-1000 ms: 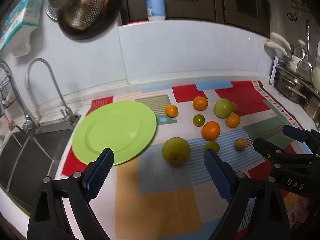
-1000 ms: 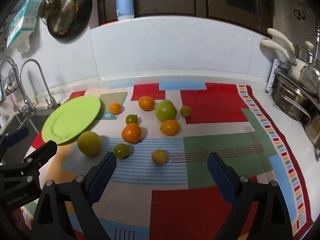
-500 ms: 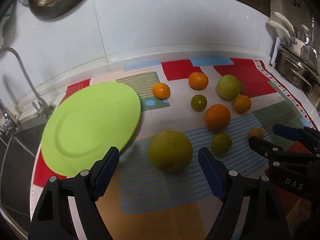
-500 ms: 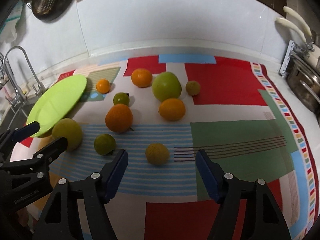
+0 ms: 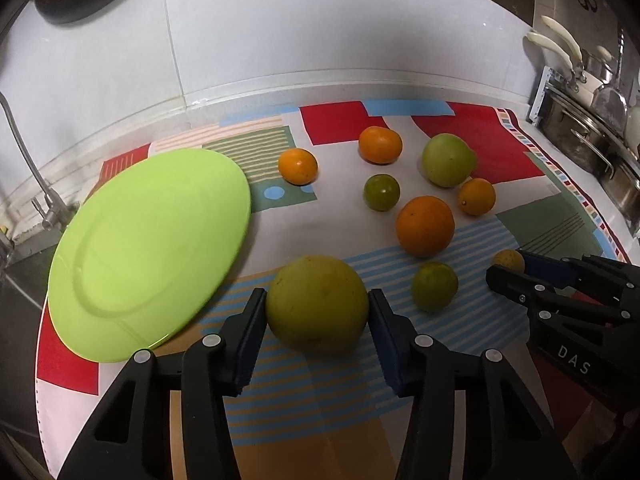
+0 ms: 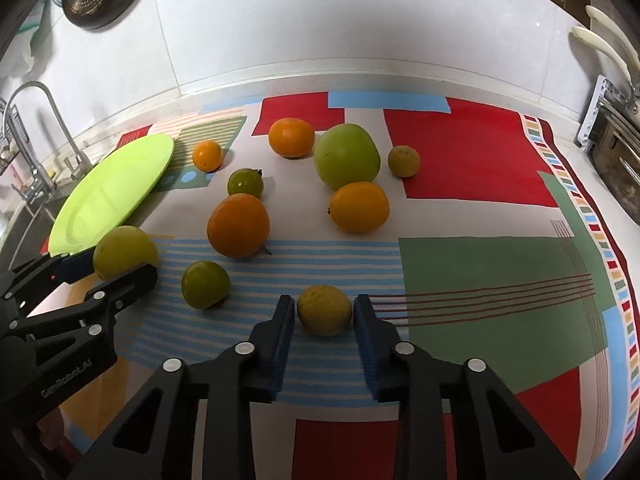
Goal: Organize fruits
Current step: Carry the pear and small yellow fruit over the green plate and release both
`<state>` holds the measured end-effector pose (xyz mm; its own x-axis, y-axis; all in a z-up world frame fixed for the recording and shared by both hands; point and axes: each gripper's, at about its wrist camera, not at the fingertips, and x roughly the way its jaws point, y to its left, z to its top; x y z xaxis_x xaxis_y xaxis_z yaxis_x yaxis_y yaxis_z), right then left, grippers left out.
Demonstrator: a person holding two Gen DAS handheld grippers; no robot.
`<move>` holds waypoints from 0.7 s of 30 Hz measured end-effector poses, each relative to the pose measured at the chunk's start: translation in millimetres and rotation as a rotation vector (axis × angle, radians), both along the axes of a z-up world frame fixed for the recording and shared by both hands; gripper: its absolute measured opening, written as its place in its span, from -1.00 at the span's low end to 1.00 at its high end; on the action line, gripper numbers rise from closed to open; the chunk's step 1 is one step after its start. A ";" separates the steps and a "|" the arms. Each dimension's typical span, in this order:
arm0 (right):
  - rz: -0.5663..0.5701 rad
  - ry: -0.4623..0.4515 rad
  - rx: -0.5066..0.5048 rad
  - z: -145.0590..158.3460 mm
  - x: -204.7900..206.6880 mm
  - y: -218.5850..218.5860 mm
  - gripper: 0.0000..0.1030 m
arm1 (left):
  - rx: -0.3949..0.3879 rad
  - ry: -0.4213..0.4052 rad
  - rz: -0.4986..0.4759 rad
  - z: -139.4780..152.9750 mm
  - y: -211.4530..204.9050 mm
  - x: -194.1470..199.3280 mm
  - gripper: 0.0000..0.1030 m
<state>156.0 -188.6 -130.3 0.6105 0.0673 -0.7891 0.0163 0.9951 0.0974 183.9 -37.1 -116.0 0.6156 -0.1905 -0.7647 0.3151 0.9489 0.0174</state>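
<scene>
Now closing: left gripper (image 5: 317,310) jaws squeezing onto the big yellow-green fruit (image 5: 317,304) beside the green plate (image 5: 152,248); right gripper (image 6: 324,312) jaws clamped shut on the small yellow fruit (image 6: 324,309), both fruits resting on the patchwork mat (image 6: 480,280).

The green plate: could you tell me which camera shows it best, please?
The left wrist view: the green plate lies nearly whole beside the left gripper. The right wrist view shows it small and foreshortened at the left edge, its near rim hidden behind a yellowish fruit.
</scene>
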 end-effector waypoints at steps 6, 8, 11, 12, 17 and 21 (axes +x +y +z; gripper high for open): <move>0.008 -0.021 -0.003 5.5 -5.1 1.6 -0.44 | -0.012 0.007 0.003 2.3 2.6 -2.8 -0.04; 0.013 -0.041 -0.008 10.2 -8.5 3.8 -0.44 | -0.015 0.001 0.003 5.2 3.3 -5.5 -0.04; 0.023 -0.066 -0.006 18.0 -15.0 7.2 -0.44 | -0.020 -0.016 0.006 12.8 5.4 -11.8 -0.04; 0.027 -0.074 -0.005 20.3 -17.7 8.5 -0.44 | -0.021 -0.023 0.007 15.9 6.3 -14.6 -0.04; 0.044 -0.115 -0.001 33.6 -30.9 16.9 -0.44 | -0.035 -0.060 0.011 32.0 13.3 -29.3 -0.04; 0.063 -0.153 0.008 47.7 -40.1 25.7 -0.44 | -0.058 -0.079 0.020 44.4 22.0 -38.4 -0.04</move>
<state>115.9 -162.8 -82.7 0.7176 0.1156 -0.6868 -0.0619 0.9928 0.1024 145.5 -15.1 -71.5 0.6775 -0.2204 -0.7017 0.2960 0.9551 -0.0142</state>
